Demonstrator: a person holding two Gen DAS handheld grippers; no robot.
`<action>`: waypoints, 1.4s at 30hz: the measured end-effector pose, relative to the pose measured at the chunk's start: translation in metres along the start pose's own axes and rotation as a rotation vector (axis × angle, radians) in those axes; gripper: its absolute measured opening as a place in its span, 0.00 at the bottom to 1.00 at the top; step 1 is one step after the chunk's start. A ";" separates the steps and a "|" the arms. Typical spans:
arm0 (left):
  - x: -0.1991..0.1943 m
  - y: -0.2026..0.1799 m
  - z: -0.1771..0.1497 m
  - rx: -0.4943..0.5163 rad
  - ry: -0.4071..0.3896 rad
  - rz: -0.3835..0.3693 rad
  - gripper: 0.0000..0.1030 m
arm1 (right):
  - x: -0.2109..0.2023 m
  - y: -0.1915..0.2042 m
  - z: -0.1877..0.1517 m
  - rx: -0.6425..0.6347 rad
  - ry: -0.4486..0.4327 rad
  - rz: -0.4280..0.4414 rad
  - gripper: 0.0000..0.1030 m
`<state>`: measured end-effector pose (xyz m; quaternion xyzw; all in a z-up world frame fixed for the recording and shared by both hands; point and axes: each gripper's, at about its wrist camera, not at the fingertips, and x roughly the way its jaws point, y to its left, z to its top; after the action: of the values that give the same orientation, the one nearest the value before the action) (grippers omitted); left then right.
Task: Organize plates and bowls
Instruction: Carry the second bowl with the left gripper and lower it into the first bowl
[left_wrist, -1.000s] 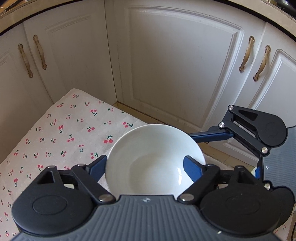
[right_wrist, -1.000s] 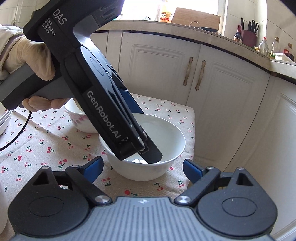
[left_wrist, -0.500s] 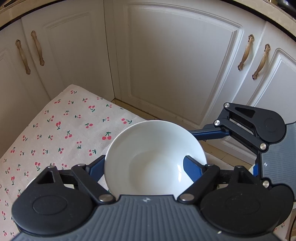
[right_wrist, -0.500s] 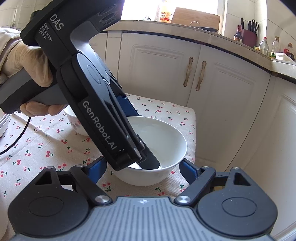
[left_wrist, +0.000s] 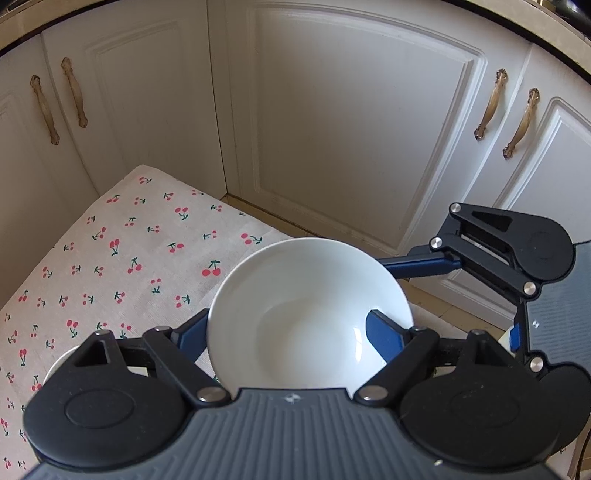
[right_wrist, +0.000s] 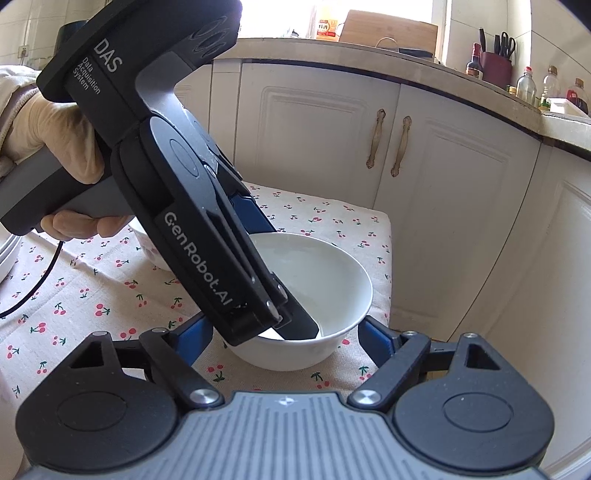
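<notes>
A plain white bowl (left_wrist: 310, 314) sits between the fingers of my left gripper (left_wrist: 295, 332), which is shut on its rim, one finger inside and one outside. In the right wrist view the same bowl (right_wrist: 325, 291) is held just above the cherry-print tablecloth (right_wrist: 92, 295), with the left gripper (right_wrist: 291, 325) reaching down into it. My right gripper (right_wrist: 284, 332) is open, its blue fingers on either side of the bowl, not touching it. It also shows in the left wrist view (left_wrist: 424, 264). A second bowl (right_wrist: 155, 254) stands behind, mostly hidden.
The table's right edge (right_wrist: 388, 258) is close to white cabinet doors (right_wrist: 443, 192). A stack of white plates (right_wrist: 7, 251) shows at the far left edge. The rim of another dish (left_wrist: 59, 365) peeks out under the left gripper. Bottles (right_wrist: 524, 85) stand on the counter.
The left gripper has lifted the white bowl slightly and drawn it toward the right gripper, whose fingers now flank the bowl more closely.
</notes>
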<state>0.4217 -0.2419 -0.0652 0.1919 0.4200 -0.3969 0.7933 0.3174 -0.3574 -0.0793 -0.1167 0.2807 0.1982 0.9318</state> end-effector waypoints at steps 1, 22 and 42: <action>0.000 0.000 0.000 -0.005 -0.001 -0.001 0.85 | 0.000 0.000 0.001 0.001 0.000 0.000 0.86; -0.054 -0.038 -0.011 -0.001 -0.037 -0.019 0.85 | -0.052 0.024 0.008 -0.028 0.006 -0.013 0.86; -0.136 -0.091 -0.059 0.001 -0.082 -0.015 0.85 | -0.135 0.089 0.009 -0.038 -0.008 -0.010 0.86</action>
<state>0.2745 -0.1966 0.0152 0.1727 0.3885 -0.4105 0.8067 0.1804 -0.3156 -0.0045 -0.1351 0.2723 0.1992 0.9316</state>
